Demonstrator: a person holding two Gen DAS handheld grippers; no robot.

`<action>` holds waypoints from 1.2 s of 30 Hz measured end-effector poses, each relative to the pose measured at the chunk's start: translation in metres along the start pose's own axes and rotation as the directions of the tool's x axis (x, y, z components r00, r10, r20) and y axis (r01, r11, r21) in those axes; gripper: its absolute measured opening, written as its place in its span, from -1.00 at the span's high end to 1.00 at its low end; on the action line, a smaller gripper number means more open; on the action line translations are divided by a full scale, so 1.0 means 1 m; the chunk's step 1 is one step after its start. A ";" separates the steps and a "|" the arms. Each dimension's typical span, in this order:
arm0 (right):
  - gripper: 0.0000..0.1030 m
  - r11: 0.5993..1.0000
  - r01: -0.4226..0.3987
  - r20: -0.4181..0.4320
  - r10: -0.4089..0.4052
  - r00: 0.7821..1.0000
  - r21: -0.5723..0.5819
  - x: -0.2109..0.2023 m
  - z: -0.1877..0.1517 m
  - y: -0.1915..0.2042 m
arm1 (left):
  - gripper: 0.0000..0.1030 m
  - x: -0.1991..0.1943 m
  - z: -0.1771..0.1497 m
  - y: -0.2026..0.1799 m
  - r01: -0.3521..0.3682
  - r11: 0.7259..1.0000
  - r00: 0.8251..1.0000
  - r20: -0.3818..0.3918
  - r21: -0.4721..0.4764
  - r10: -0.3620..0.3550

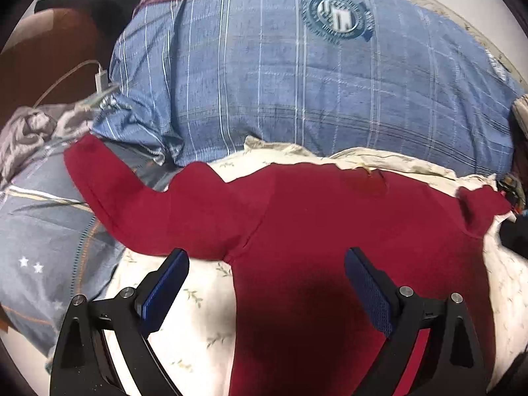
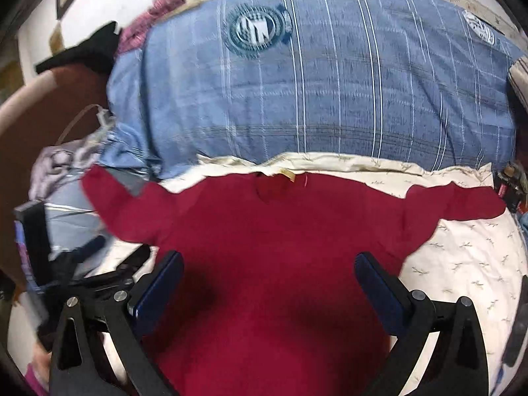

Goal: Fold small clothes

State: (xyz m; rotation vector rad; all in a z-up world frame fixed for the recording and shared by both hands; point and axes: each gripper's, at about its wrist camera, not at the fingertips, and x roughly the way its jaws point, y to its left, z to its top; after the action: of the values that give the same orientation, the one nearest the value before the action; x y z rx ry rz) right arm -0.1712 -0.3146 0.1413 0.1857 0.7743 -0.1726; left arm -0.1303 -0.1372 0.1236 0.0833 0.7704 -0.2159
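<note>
A dark red long-sleeved top [image 1: 297,217] lies flat on a cream floral sheet [image 1: 198,300], sleeves spread left and right, neck toward the blue quilt. It fills the middle of the right wrist view [image 2: 280,247] too. My left gripper [image 1: 265,260] is open above the top's left armpit area, holding nothing. My right gripper [image 2: 269,264] is open above the body of the top, holding nothing. The left gripper's black frame [image 2: 99,277] shows at the left of the right wrist view.
A big blue plaid quilt [image 1: 297,82] lies behind the top. A grey star-print cloth [image 1: 43,241] lies at the left, with a white charger and cable [image 1: 100,81] and crumpled grey fabric [image 1: 29,132]. Dark items [image 2: 511,191] sit at the right edge.
</note>
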 end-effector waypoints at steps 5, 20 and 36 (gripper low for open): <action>-0.99 0.996 0.084 0.003 -0.084 0.996 -0.007 0.043 -0.013 0.005 | -0.84 0.037 0.000 0.003 0.008 1.000 1.000 0.024 -0.025 -0.007; -0.99 0.984 0.176 -0.054 -0.175 0.983 0.025 0.104 -0.027 0.003 | -0.84 0.089 -0.016 0.024 -0.006 1.000 1.000 -0.014 0.025 0.007; -0.99 0.983 0.181 -0.074 -0.178 0.981 0.037 0.098 -0.032 0.014 | -0.84 0.085 -0.023 0.045 -0.009 0.999 1.000 -0.004 -0.034 0.009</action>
State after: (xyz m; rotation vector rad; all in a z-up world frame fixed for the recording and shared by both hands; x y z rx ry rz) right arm -0.1206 -0.3017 0.0517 0.1635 0.8579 -0.3551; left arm -0.0768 -0.1039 0.0475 0.0546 0.7774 -0.1939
